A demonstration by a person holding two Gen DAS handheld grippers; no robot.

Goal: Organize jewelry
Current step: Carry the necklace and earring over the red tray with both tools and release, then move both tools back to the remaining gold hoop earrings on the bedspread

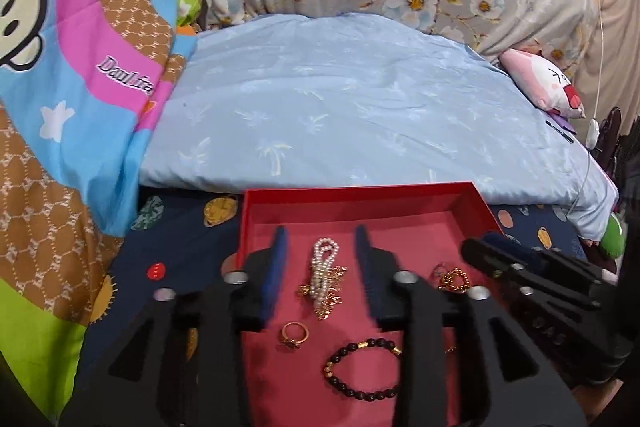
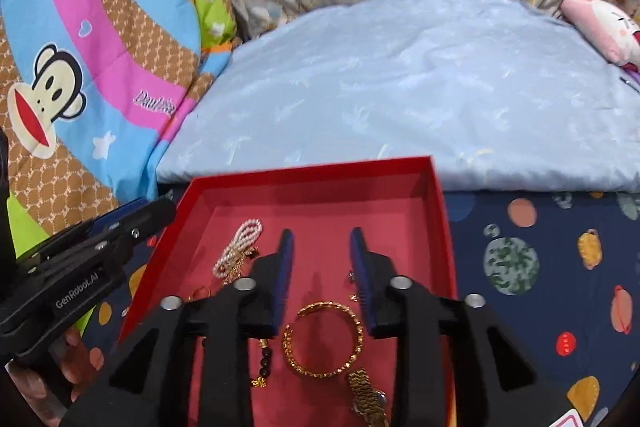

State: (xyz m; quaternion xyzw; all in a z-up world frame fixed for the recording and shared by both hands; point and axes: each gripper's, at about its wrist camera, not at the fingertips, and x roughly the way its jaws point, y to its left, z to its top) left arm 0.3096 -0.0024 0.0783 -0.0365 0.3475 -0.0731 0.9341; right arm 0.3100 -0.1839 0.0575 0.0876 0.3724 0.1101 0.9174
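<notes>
1. Two grippers, left [image 1: 320, 239] and right [image 2: 322, 239], hang spread over the red box [image 1: 360, 195], pinching nothing.
2. Pearl strand [image 1: 325, 273] at box's 11 o'clock; gold bangle [image 2: 324, 341] at 5.
3. Far box floor lies bare.

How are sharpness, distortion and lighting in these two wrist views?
Left wrist: fisheye bends the red box rim, corners vignette black, pearl strand sharp, right gripper slightly blurred. Right wrist: same bulge, gold bangle crisp, soft even light, no glare.

One red box [image 1: 360, 197], two bracelets [image 1: 362, 367] [image 2: 324, 341], one ring [image 1: 294, 334].
</notes>
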